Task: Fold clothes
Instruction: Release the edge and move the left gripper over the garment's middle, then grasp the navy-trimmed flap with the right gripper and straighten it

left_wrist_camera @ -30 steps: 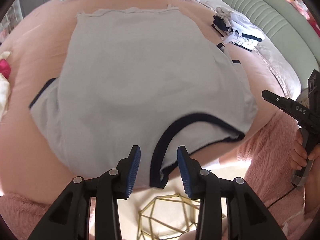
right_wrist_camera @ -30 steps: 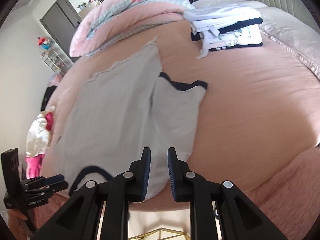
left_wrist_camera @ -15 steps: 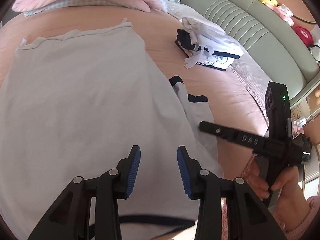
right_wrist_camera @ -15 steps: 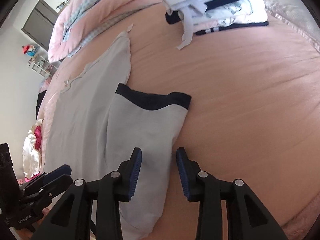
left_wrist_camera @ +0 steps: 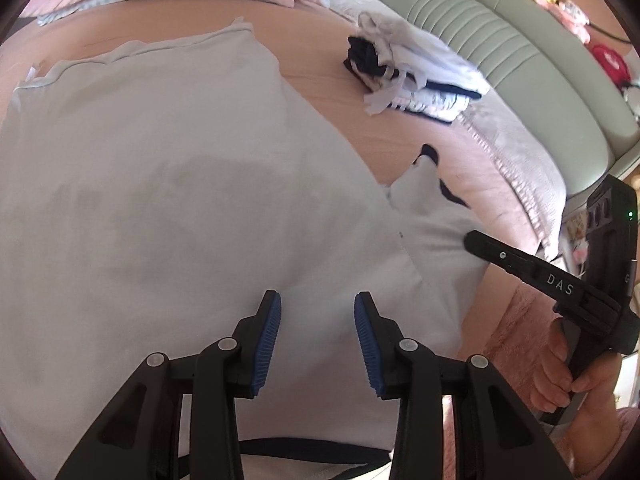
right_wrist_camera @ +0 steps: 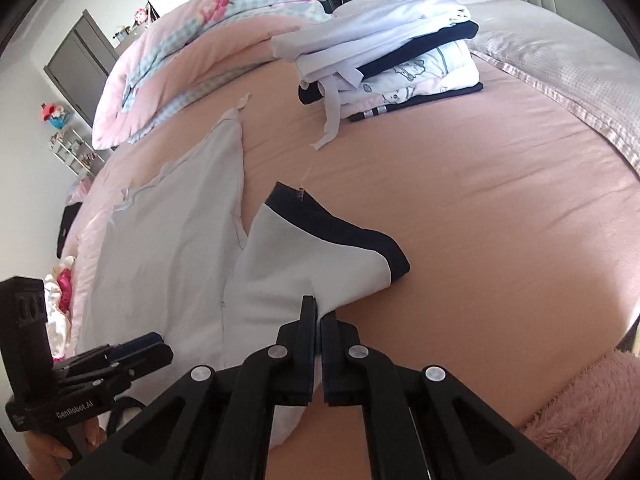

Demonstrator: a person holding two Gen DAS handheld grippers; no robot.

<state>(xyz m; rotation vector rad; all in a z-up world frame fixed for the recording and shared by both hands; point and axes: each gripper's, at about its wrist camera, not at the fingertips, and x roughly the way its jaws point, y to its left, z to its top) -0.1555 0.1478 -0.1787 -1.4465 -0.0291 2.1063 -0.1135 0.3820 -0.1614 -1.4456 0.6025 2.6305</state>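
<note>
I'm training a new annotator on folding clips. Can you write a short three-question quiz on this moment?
1. True or false: the right gripper is shut on the sleeve of the pale shirt.
2. Which trim colour edges that sleeve: A) red, B) navy, C) green?
3. Fill in: the left gripper hangs over the shirt with its jaws ____.

Key: 1 true, its jaws have just closed on the fabric; 2 B; 3 open, nothing between the pads.

Pale shirt (left_wrist_camera: 168, 184) w/ navy trim, flat on bed
</note>
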